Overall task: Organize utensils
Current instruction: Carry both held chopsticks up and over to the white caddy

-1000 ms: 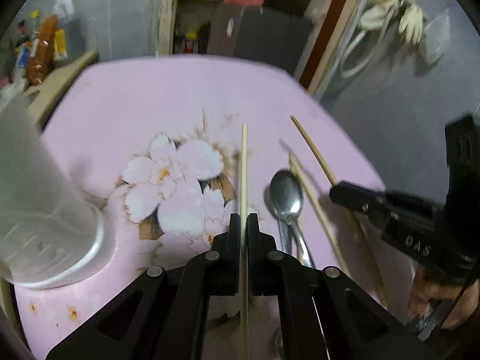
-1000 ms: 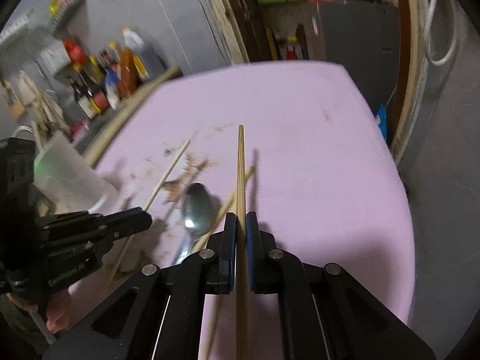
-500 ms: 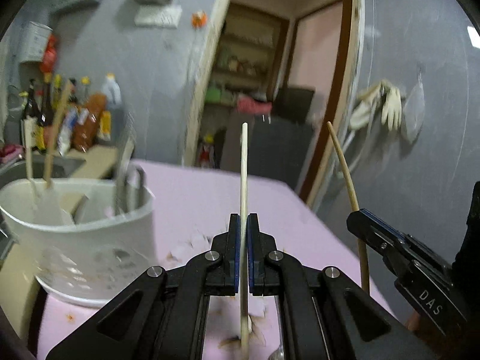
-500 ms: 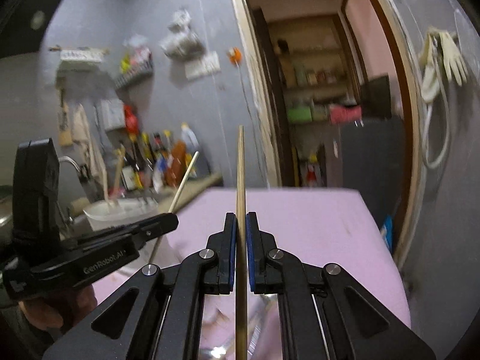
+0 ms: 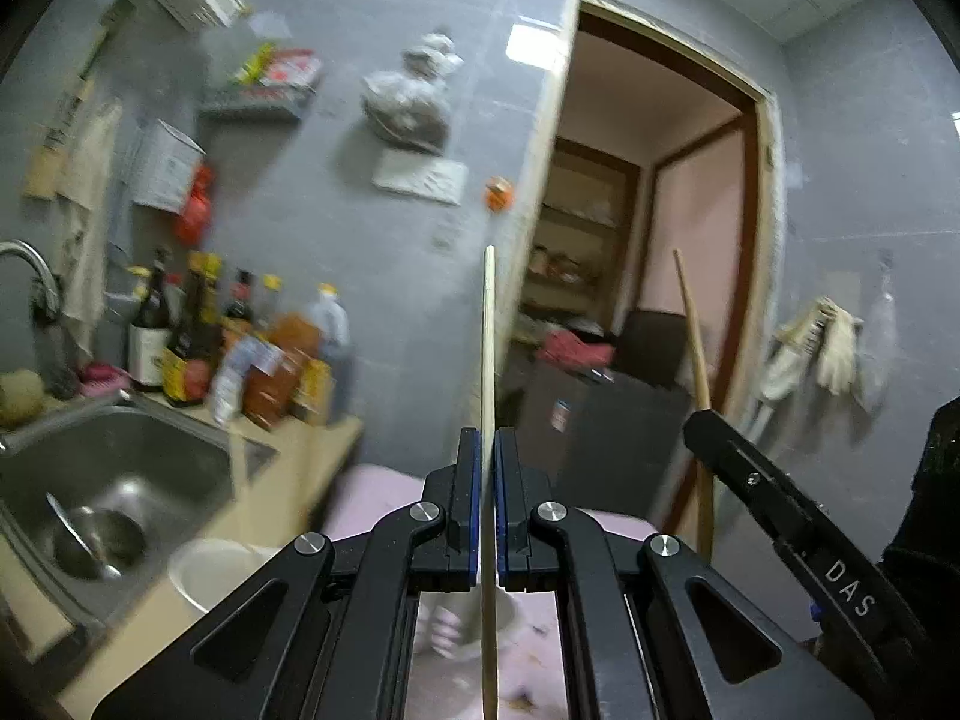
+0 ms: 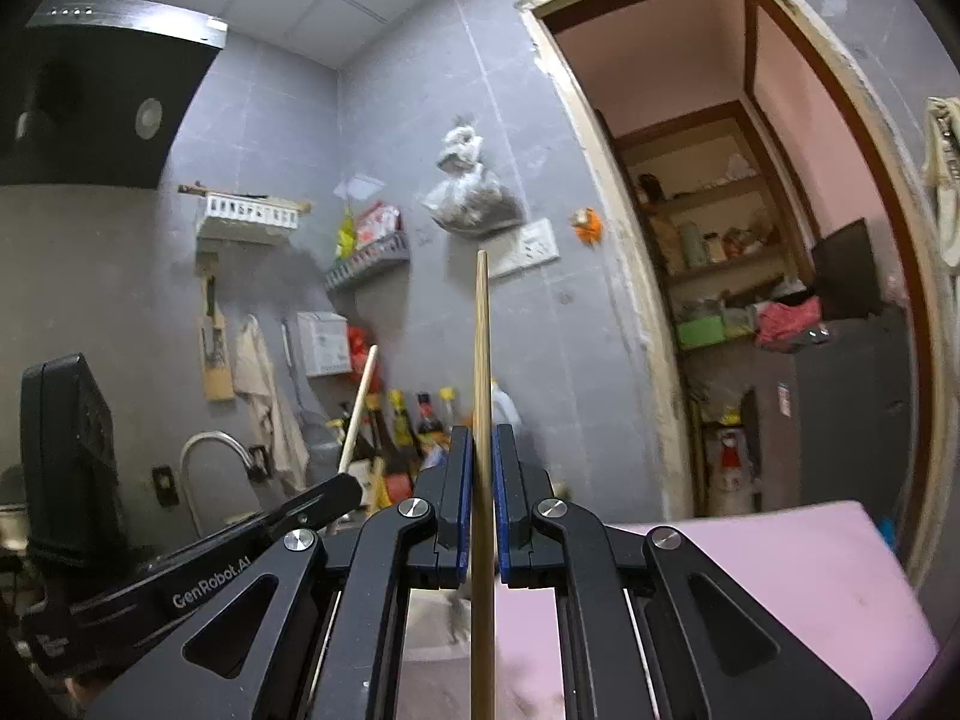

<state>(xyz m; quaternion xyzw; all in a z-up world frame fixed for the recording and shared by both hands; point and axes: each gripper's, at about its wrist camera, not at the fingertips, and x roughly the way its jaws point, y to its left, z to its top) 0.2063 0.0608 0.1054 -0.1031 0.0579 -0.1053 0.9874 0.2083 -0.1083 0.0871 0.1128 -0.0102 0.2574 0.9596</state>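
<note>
My left gripper [image 5: 487, 438] is shut on a pale wooden chopstick [image 5: 488, 348] that stands upright, well above the pink table [image 5: 372, 492]. My right gripper [image 6: 478, 435] is shut on a darker wooden chopstick [image 6: 480, 354], also upright. Each gripper shows in the other's view: the right one [image 5: 696, 420] with its chopstick [image 5: 690, 324] at the right, the left one [image 6: 351, 483] with its chopstick [image 6: 359, 408] at the lower left. The white utensil holder [image 5: 204, 570] sits low under the left gripper, mostly hidden.
A steel sink [image 5: 114, 480] with a tap [image 5: 30, 276] lies at the left, with several bottles [image 5: 252, 354] on the counter behind it. An open doorway [image 6: 750, 300] with shelves is at the right. The pink table [image 6: 810, 576] edge shows lower right.
Both grippers have tilted up and risen with their chopsticks, from lying over the table to standing upright. The spoon and the loose chopstick on the table have left both views.
</note>
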